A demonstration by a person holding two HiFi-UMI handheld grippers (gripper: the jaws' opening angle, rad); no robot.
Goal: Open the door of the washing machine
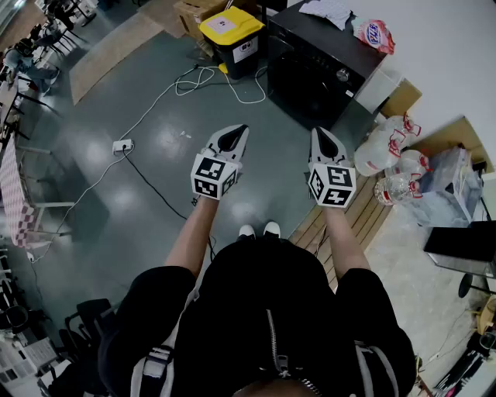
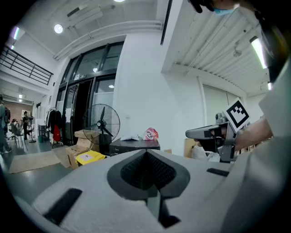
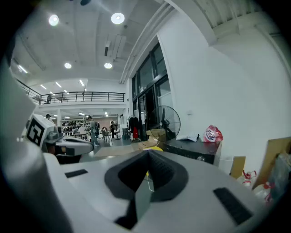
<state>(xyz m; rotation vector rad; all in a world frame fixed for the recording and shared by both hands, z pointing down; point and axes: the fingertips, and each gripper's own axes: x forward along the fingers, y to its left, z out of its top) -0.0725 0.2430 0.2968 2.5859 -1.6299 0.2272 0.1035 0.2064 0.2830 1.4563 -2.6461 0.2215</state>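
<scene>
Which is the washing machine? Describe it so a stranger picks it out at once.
Start at the white wall on the far right. Against it stands the black, box-shaped front-loading washing machine, between a yellow-lidded black bin and a small white box. Only it carries a white cloth and a pink printed bag on top.

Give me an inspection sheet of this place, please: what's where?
Surface: glossy grey concrete floor, person standing on it.
Job's things: black front-loading washing machine, door looks closed, ahead of both grippers.
Clutter: yellow-lidded black bin, clear plastic water bottles, pink packet on machine.
Grippers: left gripper and right gripper, fingers together, nothing held.
Cables: white cable loops by bin; black cable to white power strip.
Surroundings: black pedestal fan, white wall.
</scene>
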